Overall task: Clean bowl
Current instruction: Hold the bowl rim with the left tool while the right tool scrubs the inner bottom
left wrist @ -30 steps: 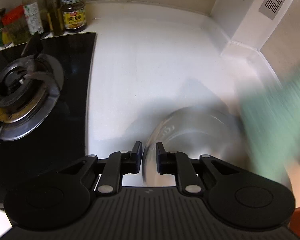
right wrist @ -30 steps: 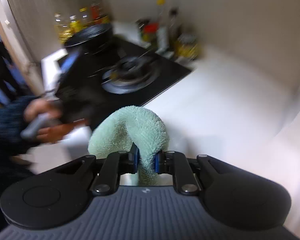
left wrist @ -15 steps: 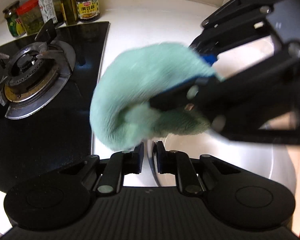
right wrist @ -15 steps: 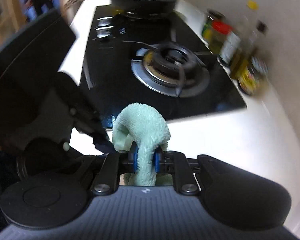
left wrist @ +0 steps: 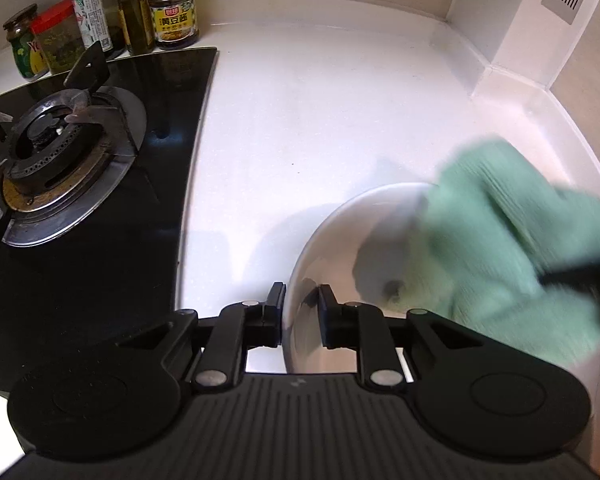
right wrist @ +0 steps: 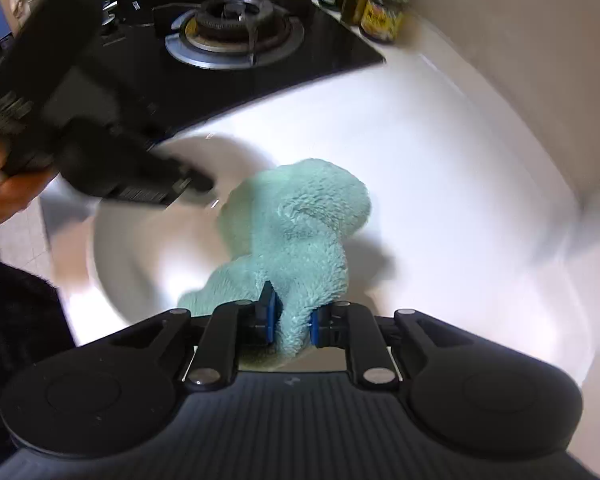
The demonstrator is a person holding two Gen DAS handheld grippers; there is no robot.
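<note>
The left tongs (left wrist: 299, 304) point steeply down at the near rim of the bowl (left wrist: 340, 216), one finger outside the wall and the other inside. Their jaws have just been opening: the rim stands between them, the outer finger close against the wall, the inner one standing off it with a visible gap, so they straddle the rim loosely and do not pinch it. In the right wrist view the same tongs (right wrist: 196, 184) reach in from the left, held by a hand (right wrist: 4, 196) at the picture's edge, blurred.

The right tongs (right wrist: 291, 318) also point steeply down, their blue pads pressed on a fold of the green cloth (right wrist: 296, 232). The cloth bulges out just beyond their tips and hangs into the bowl (right wrist: 140, 264), which sits on the white table (right wrist: 460, 160) directly under both tongs. From the left wrist view the cloth (left wrist: 512, 248) fills the bowl's right side, smeared by motion.

Farther out, left of the left tongs, lies the black stove (left wrist: 100, 200) with its burner (left wrist: 48, 152). Beyond it, jars and bottles (left wrist: 172, 16) stand against the wall.
</note>
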